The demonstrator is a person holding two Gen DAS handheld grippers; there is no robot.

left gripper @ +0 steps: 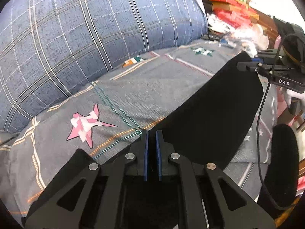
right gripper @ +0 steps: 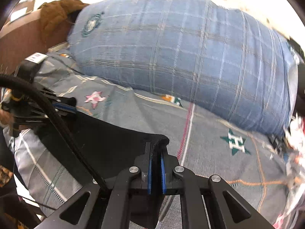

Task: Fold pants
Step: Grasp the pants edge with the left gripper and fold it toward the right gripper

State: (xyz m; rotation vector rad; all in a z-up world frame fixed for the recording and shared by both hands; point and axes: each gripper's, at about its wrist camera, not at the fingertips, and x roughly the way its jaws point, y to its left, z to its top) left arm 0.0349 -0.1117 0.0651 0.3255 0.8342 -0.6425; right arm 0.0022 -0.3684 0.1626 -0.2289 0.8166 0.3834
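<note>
The black pants [left gripper: 209,110] hang stretched between both grippers above a grey bed sheet [left gripper: 133,87] printed with stars. In the left wrist view my left gripper [left gripper: 152,132] is shut on one end of the pants' edge. My right gripper [left gripper: 242,65] pinches the other end at the upper right. In the right wrist view my right gripper [right gripper: 156,145] is shut, with a thick black hem showing between its blue pads [right gripper: 162,164]. From there the pants [right gripper: 106,139] run left to my left gripper [right gripper: 73,105], which is also shut on the cloth.
A big blue plaid duvet [left gripper: 76,28] lies bunched on the far side of the bed. Red boxes and white clutter [left gripper: 234,19] pile up at the back right. A brown box [right gripper: 22,34] with a brown garment [right gripper: 55,13] on it stands at the left. A black cable [left gripper: 261,114] hangs by the right gripper.
</note>
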